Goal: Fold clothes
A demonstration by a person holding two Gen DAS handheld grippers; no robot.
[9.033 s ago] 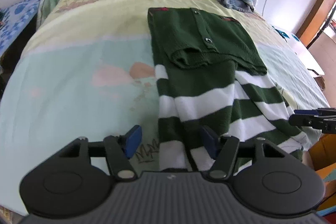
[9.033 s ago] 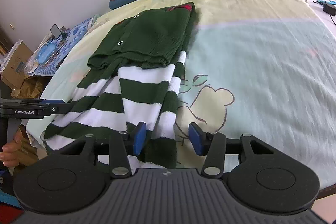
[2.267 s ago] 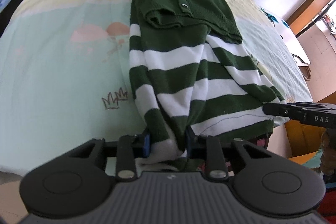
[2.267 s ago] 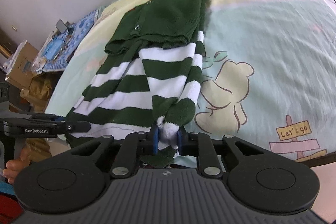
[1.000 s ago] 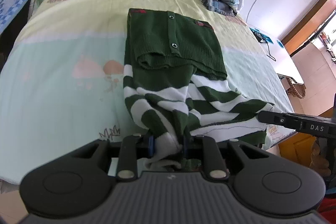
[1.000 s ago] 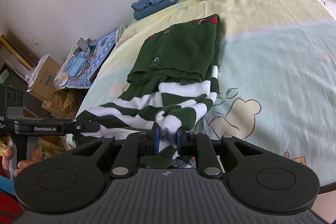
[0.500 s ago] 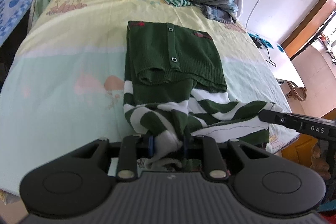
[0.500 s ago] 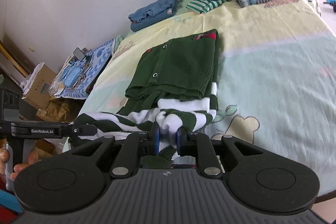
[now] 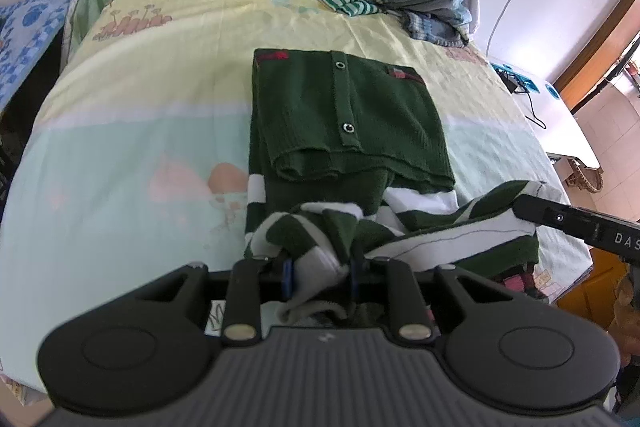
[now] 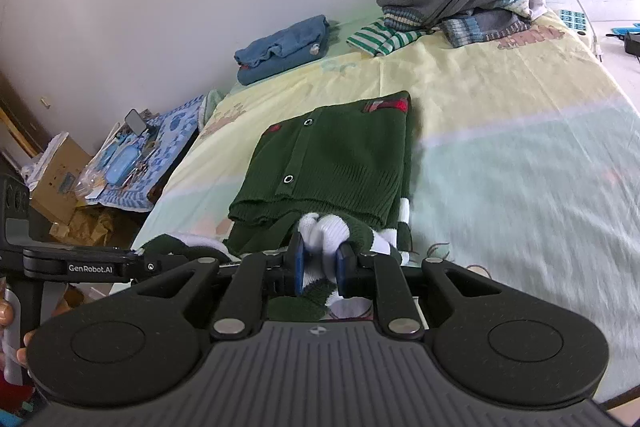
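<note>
Left wrist view — left tool (image 9: 319, 273) nearly closed, pinching striped sweater (image 9: 440, 239) hem.

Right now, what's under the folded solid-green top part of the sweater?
Under the solid-green panel, the sweater's striped part emerges at its lower edge, and the bedsheet shows around it. What lies further in beneath the panel is covered and cannot be seen.

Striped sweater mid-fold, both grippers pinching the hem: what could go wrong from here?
1. The green-and-white sweater is bunched between the left gripper and the right gripper; the hem may land crooked on the solid green upper part.
2. Each pinch holds a thick wad, so a layer could slip out.
3. Slack fabric sags at the bed edge and may drag or crease.
</note>
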